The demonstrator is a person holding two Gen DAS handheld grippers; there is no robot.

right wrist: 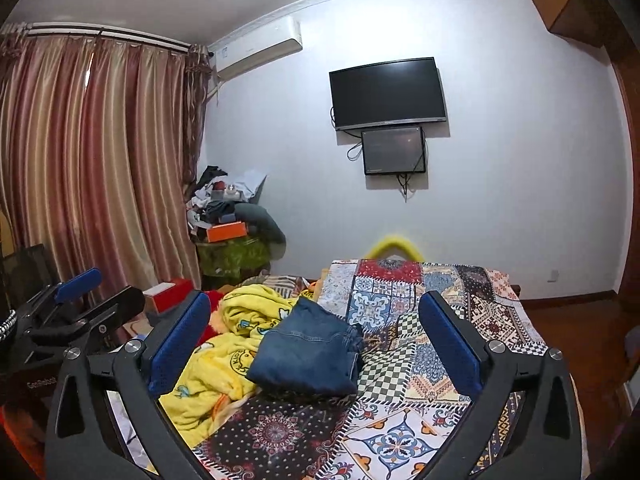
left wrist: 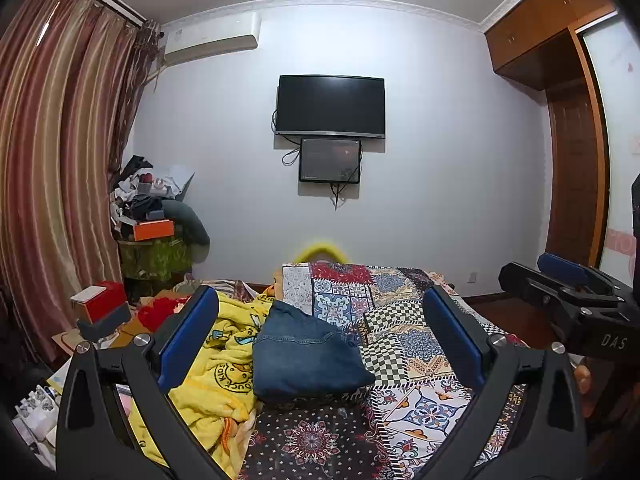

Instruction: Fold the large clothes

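The left gripper [left wrist: 320,344] hangs above the bed with its blue-padded fingers [left wrist: 188,340] spread wide and nothing between them; through the gap shows the folded pair of blue jeans [left wrist: 308,352], lying in a compact bundle on the patchwork bedspread [left wrist: 404,332]. The right gripper [right wrist: 316,344] is likewise held clear of the fabric, its pads [right wrist: 450,344] far apart and empty, and it frames the same jeans [right wrist: 308,350] from slightly to the right. In the left wrist view the right gripper [left wrist: 568,296] also shows at the right edge, and in the right wrist view the left gripper [right wrist: 76,304] shows at the left edge, so the two tools sit side by side. Just beside the jeans on their left, touching them, lies a crumpled yellow blanket [left wrist: 224,360] with cartoon prints. Beyond the foot of the bed a yellow curved object [left wrist: 320,250] peeks up. On the far wall hang a dark television [left wrist: 331,106] and a smaller screen [left wrist: 330,160] below it, with an air conditioner [left wrist: 212,38] high to the left, striped curtains [left wrist: 60,160] along the left side, and a cluttered pile of items [left wrist: 152,204] in the corner.
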